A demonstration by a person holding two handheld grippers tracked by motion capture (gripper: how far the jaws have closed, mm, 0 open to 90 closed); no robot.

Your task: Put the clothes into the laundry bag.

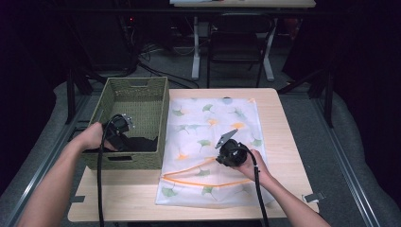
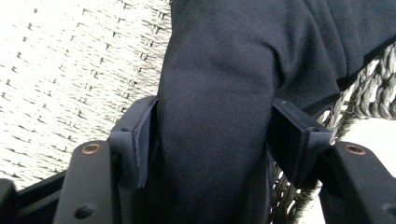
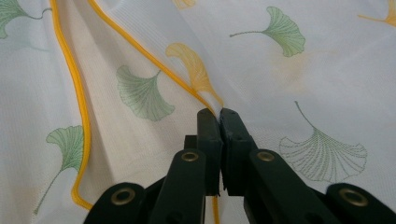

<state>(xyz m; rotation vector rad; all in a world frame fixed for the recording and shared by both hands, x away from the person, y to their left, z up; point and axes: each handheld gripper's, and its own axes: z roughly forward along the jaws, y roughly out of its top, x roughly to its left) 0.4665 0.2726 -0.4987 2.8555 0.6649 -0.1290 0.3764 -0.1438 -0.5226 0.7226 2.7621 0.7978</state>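
The basket [image 1: 135,123], a woven green one, stood on the table [image 1: 137,198] and serves as the landmark. Just beside its right wall lay a white mesh bag [image 1: 213,142] printed with green and yellow leaves, its orange-edged opening on the end nearer the person.

The left gripper [image 2: 212,135] reached down inside the basket, its jaws set around a thick fold of dark cloth [image 2: 219,93]; the pads pressed the fold from both sides, so it held the garment. That grip looked meant for lifting the cloth up and out over the basket's wall.

The right gripper [image 3: 219,116] sat to the right of the basket, over the bag, jaws pinched tight on the bag's top layer right at the orange edge [image 3: 140,51]. The fabric tented toward the jaw tips, which suggested the layer was being raised to keep the mouth open for the cloth to go in.
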